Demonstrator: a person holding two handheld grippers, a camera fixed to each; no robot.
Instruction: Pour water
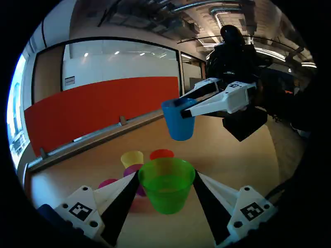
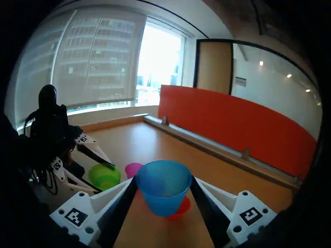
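Observation:
My left gripper (image 1: 166, 188) is shut on a translucent green cup (image 1: 167, 187), held upright above the wooden table (image 1: 231, 165). My right gripper (image 2: 164, 191) is shut on a blue cup (image 2: 164, 186), also upright. In the left gripper view the blue cup (image 1: 178, 119) hangs higher and farther off, gripped by the right gripper (image 1: 188, 108). The right gripper view has the green cup (image 2: 104, 175) low at the left, between the left gripper's fingers (image 2: 89, 155). Whether either cup holds water is unclear.
Several small cups stand on the table behind the green one: yellow (image 1: 132, 158), red (image 1: 161, 154), purple (image 1: 133, 170) and pink (image 1: 107, 182). An orange partition (image 1: 99, 107) runs along the table's far edge. A person in dark clothes (image 1: 231, 53) holds the grippers.

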